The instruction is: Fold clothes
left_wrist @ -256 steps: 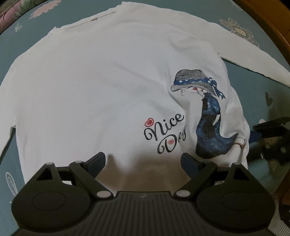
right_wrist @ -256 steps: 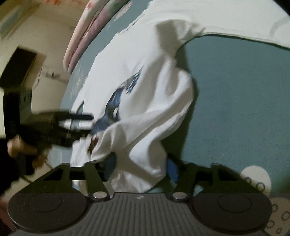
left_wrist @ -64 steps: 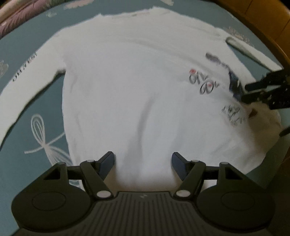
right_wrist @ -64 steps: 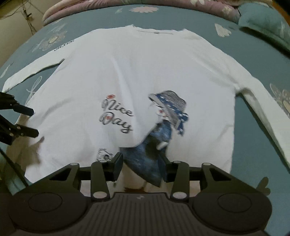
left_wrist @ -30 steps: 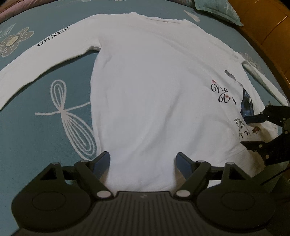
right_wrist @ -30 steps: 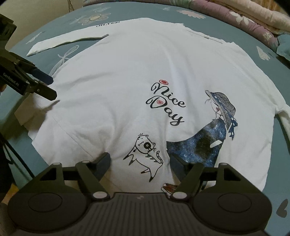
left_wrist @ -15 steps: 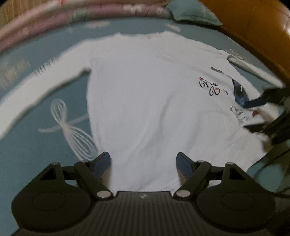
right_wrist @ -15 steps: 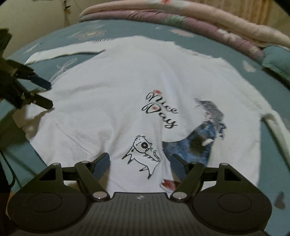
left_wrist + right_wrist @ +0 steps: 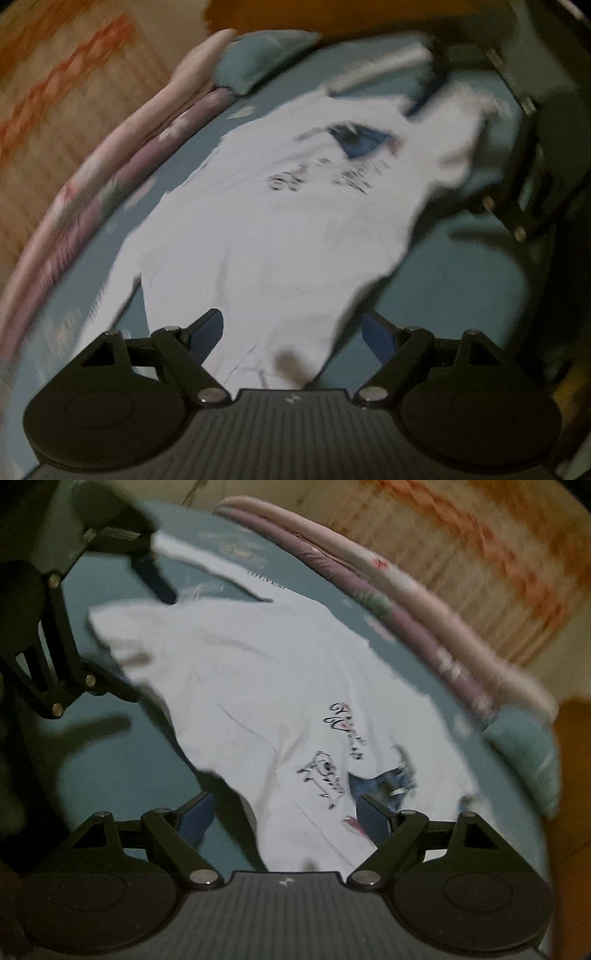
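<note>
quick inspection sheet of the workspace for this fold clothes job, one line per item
surface: teal bedsheet with pale printed motifs, on a bed.
job's things: white long-sleeve shirt lying print side up, spread but rumpled at the hem; views are blurred.
clutter: folded pink and purple quilt along the far edge; teal pillow beside it.
grippers: left hand-held gripper jaws opening, hem cloth between them, not pinched; right hand-held gripper jaws opening, hem cloth between them, not pinched.
cables: nothing seen.
surroundings: patterned curtain behind the quilt; wooden bed frame by the pillow.
</note>
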{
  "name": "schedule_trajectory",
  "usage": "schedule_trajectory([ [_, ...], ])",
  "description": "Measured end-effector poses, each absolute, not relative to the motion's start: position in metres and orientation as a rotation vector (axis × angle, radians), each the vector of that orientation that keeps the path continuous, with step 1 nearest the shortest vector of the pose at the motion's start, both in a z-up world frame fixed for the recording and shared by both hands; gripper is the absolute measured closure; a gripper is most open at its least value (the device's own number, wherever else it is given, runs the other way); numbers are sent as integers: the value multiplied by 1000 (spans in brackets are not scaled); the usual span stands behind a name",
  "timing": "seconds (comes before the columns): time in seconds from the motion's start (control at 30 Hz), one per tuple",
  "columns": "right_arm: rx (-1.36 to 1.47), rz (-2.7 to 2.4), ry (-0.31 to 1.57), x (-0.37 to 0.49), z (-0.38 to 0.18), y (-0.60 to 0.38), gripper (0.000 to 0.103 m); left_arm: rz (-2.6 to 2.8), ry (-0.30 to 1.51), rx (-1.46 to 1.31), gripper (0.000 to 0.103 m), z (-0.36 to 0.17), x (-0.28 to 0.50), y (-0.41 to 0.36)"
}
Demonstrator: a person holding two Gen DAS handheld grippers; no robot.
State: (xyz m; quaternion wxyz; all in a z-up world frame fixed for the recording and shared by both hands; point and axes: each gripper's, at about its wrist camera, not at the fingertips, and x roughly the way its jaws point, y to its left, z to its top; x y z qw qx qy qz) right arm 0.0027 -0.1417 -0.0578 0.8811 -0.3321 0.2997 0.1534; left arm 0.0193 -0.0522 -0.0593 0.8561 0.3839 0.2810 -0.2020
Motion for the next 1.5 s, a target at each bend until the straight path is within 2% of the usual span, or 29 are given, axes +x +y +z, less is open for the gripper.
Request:
schedule_trajectory([
  [0.1,-764,269,609,3,-72,-137,14,-405,525,913,20,-72,16,-72],
  [0.2,-774,243,581,6,-75,-137,9,-402,505,955,20,-74,20,-87],
  [0.33,-873,181,509,18,-82,-125,9,-392,472,991,19,-77,24,-95],
  [0.47,-794,161,441,25,-63,-128,9,-372,434,1031,13,-82,25,-96],
  [0.63,-654,133,426,35,-43,-140,9,-329,364,1152,13,-89,28,-103],
  [0.73,-661,137,437,33,-46,-144,9,-258,322,1232,13,-97,31,-93],
  [0.8,-693,148,452,32,-54,-144,9,-225,318,1247,15,-100,33,-80],
  [0.9,-750,168,476,29,-71,-144,10,-208,314,1293,29,-105,27,-65],
  [0.93,-775,184,475,27,-75,-141,11,-221,313,1314,44,-107,24,-63],
  [0.97,-801,201,473,24,-79,-137,24,-234,312,1335,70,-110,21,-61],
  [1.0,-822,226,472,21,-82,-133,44,-250,313,1354,84,-111,19,-60],
  [1.03,-845,256,480,20,-84,-128,54,-270,318,1366,97,-111,17,-62],
  [1.07,-862,280,489,19,-86,-124,75,-291,321,1373,100,-111,15,-64],
  [1.1,-878,304,498,19,-87,-121,90,-309,325,1375,101,-110,15,-65],
  [1.2,-899,374,526,16,-88,-112,96,-355,334,1388,102,-104,11,-62],
  [1.37,-866,453,582,6,-78,-111,96,-442,442,1341,103,-94,3,-53],
  [1.43,-846,480,624,4,-76,-111,93,-476,503,1302,101,-91,0,-51],
  [1.5,-804,521,671,1,-69,-113,87,-524,598,1207,94,-81,-1,-48],
])
